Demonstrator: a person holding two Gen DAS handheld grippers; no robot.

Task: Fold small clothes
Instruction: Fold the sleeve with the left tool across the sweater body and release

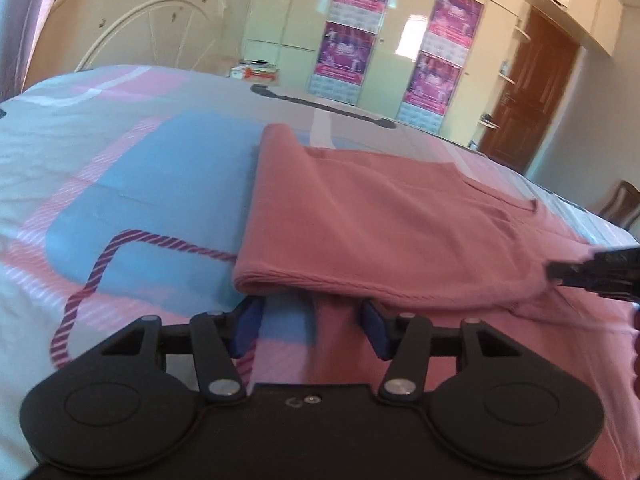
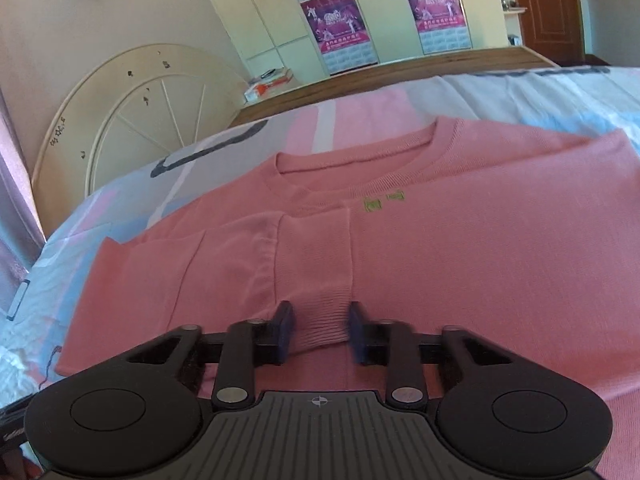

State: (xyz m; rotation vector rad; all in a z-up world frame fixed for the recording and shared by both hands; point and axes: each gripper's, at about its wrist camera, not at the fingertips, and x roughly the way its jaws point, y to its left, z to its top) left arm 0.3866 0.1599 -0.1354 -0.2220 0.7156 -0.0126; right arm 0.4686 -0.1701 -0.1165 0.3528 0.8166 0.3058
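Bedroom bed (image 2: 520, 92) with patterned sheet, pink sweater (image 2: 460, 260) laid flat, right hand-held gripper (image 2: 319, 330) clamped on sleeve cuff (image 2: 320, 320), left hand-held gripper (image 1: 313, 326) open at folded hem.

A pink knitted sweater (image 2: 460, 264) lies flat on the bed, neckline away; one sleeve (image 2: 312, 264) is folded across its front, ribbed cuff nearest.

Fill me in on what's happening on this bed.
A person with a gripper in each hand is folding a pink sweater laid flat on the bed. One sleeve is already folded across the chest, and the right gripper has its ribbed cuff between its fingers. The left gripper is open at the sweater's folded edge, holding nothing yet.
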